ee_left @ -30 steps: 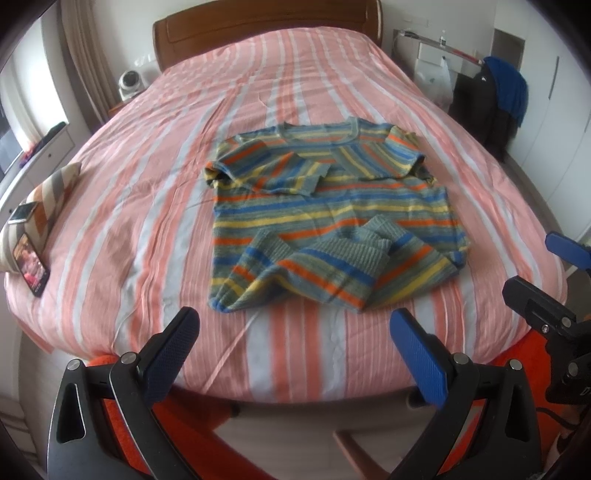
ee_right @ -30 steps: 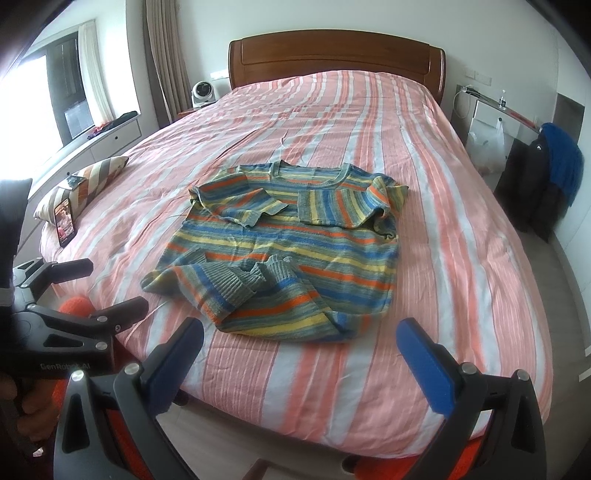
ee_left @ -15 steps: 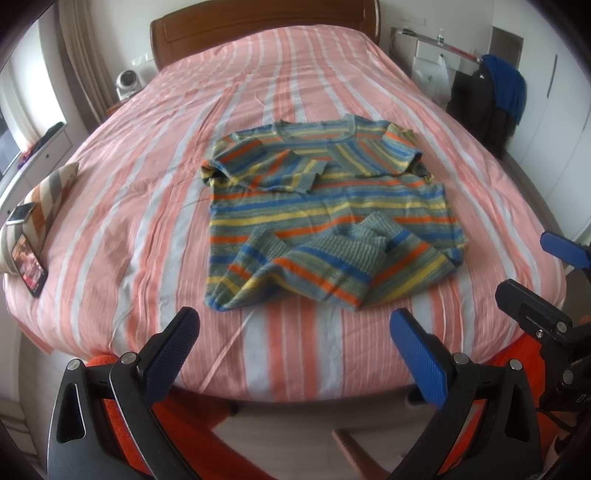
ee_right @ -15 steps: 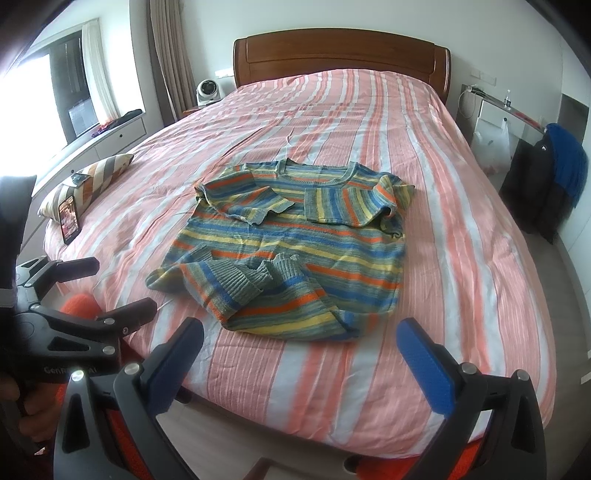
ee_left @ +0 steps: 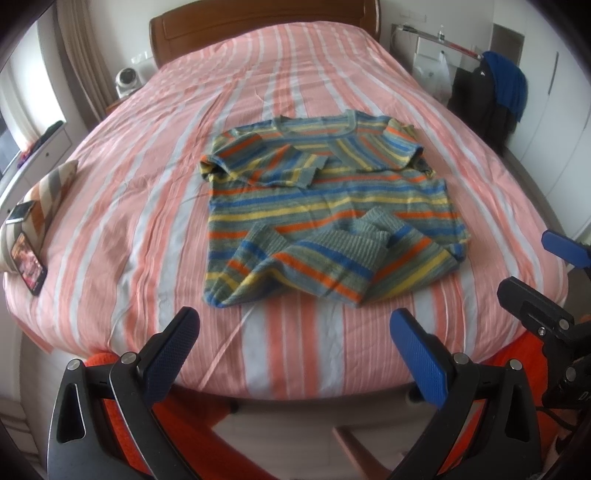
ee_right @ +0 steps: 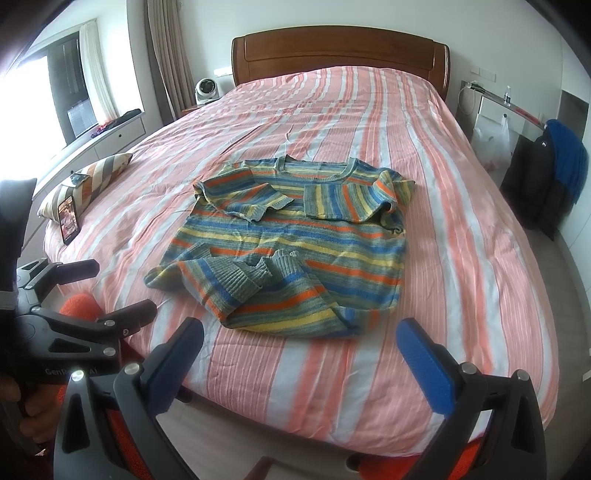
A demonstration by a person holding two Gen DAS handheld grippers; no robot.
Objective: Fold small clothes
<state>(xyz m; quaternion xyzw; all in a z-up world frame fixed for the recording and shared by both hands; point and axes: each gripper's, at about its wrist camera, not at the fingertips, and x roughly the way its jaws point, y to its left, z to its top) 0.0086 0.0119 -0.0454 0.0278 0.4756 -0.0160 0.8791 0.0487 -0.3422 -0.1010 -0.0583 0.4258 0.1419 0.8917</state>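
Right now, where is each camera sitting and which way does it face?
Left wrist: rides the left tongs at the bed's foot, facing the headboard; the right tongs show at its right edge.
Right wrist: rides the right tongs, same direction; the left tongs and a hand show.
Shared: the striped sweater on the bed.

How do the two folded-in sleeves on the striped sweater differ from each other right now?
On the striped sweater, the upper sleeves lie flat and smooth across the chest near the collar, while the lower sleeve ends sit bunched and rumpled near the hem. The upper ones end in thin cuffs; the lower ones show thick ribbed grey cuffs. All share the same blue, orange and yellow stripes and rest folded inward on the body.
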